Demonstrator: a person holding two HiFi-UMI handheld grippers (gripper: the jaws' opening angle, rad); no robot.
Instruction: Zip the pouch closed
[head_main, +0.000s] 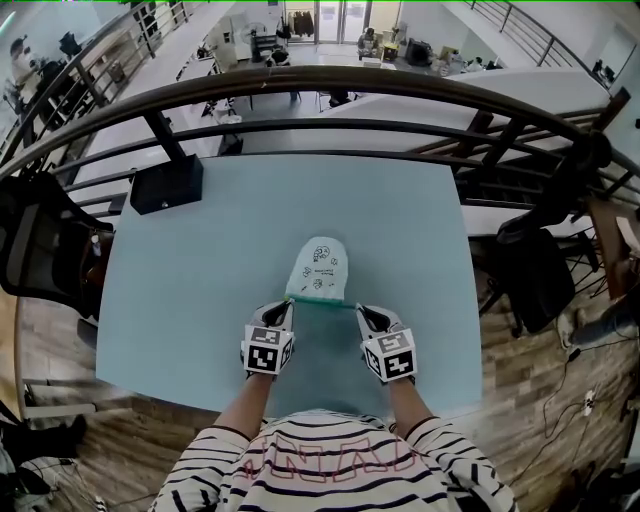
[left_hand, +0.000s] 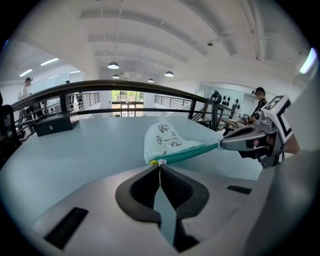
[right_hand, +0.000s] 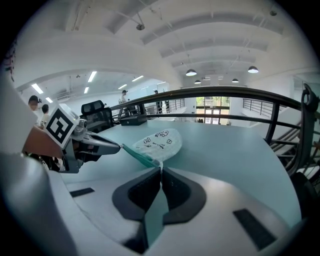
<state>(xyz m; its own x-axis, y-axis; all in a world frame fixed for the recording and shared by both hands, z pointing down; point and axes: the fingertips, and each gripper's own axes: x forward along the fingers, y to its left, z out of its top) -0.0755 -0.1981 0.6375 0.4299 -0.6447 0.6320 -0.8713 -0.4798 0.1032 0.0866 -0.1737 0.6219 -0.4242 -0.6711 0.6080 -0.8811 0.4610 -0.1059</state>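
Note:
A white pouch with black doodles lies flat on the pale blue table, its green zipper along the near edge. My left gripper is shut on the zipper pull at the zipper's left end, next to a yellow tab. My right gripper is shut on the pouch's right corner. In the left gripper view the pouch rises just past the closed left gripper, and the right gripper pinches the far end. The right gripper view shows the pouch at the tips of the right gripper.
A black box stands at the table's far left corner. A dark railing runs behind the table's far edge. A black chair is off the left side, another off the right.

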